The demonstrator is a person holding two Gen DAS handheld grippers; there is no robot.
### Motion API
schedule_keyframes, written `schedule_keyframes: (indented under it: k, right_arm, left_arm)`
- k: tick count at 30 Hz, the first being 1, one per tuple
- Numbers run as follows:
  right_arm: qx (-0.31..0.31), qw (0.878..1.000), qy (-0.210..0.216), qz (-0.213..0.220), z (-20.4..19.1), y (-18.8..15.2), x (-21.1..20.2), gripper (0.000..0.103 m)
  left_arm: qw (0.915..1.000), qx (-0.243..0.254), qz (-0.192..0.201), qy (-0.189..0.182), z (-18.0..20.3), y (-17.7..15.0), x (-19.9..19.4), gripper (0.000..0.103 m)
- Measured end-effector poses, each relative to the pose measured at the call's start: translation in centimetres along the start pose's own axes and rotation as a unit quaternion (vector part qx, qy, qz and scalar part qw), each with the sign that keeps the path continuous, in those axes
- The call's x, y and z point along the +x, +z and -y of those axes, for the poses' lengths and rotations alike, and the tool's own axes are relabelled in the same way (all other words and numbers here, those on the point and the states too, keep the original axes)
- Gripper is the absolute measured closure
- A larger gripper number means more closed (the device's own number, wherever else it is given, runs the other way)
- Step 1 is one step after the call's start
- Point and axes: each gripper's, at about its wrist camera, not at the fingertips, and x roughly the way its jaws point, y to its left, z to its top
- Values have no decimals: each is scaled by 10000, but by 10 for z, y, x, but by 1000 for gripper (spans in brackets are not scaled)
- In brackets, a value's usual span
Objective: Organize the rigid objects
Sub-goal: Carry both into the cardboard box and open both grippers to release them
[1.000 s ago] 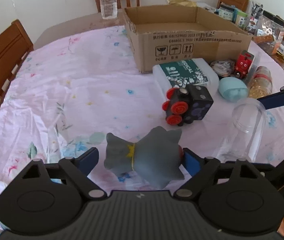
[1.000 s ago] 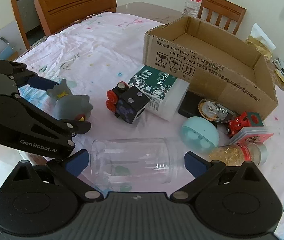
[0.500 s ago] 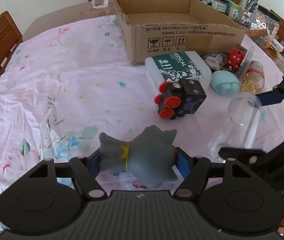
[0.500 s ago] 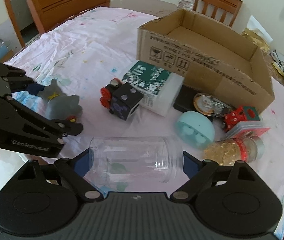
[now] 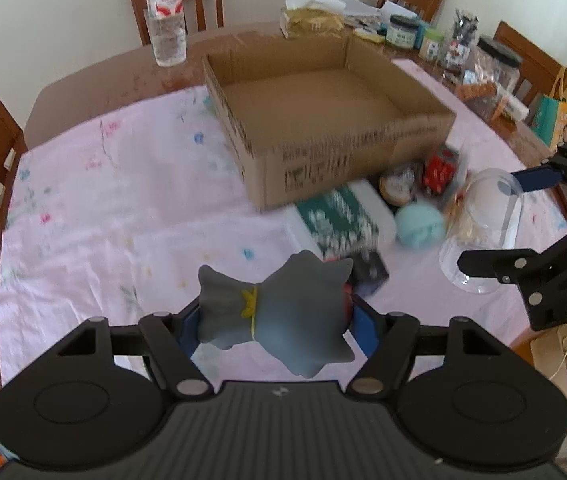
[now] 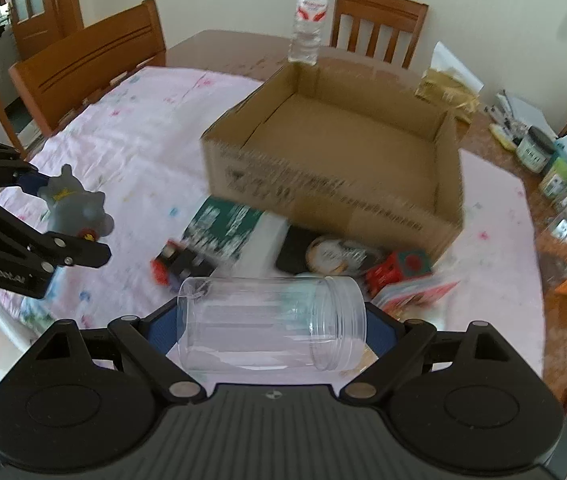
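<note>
A grey rubber toy figure [image 5: 271, 316] with a yellow collar is clamped between the blue pads of my left gripper [image 5: 275, 326] and hangs above the pink tablecloth. My right gripper [image 6: 271, 328] is shut on a clear plastic jar [image 6: 271, 322] that lies sideways between its pads, mouth to the right, also off the table. In the left wrist view, the right gripper [image 5: 523, 224] with the jar [image 5: 479, 232] shows at the right. The right wrist view shows the left gripper [image 6: 59, 216] with the toy [image 6: 71, 204] at the left. An open, empty cardboard box [image 5: 343, 160] stands beyond both.
In front of the box lie a green-and-white carton [image 5: 339, 216], a teal egg-shaped case [image 5: 419, 226], a red toy [image 5: 439, 168], a tape roll [image 6: 331, 256] and a black toy block with red wheels [image 6: 179, 264]. A water bottle [image 5: 165, 20], jars [image 5: 495, 68] and wooden chairs ring the table.
Both grippers closed on their objects, the left on the grey toy and the right on the jar, then lifted them off the cloth. The box interior now shows from higher up.
</note>
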Motion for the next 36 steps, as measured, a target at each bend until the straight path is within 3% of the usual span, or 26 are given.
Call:
schedule_keyframes:
  k: [4, 12, 22, 26, 30, 36]
  right_arm:
    - [-107, 9997, 53, 205, 21, 21, -3, 10]
    - [-337, 9971, 194, 654, 75, 67, 8, 10]
    - [-250, 9970, 229, 689, 130, 100, 37, 10]
    - [-166, 9974, 266, 651, 143, 107, 46, 10]
    - [-157, 9978, 284, 583, 149, 112, 53, 10]
    - [-161, 9980, 335, 518, 152, 117, 63, 10]
  left_arm:
    - [9997, -141, 193, 27, 0, 29, -2, 31]
    - [9967, -387, 560, 439, 12, 99, 12, 31]
    - [9963, -324, 545, 588, 22, 171, 65, 31]
    - [9951, -453, 569, 674, 18, 191, 88, 31]
    - [9895, -758, 880, 856, 9, 199, 99, 14]
    - [9859, -930, 973, 993, 1, 187, 87, 13]
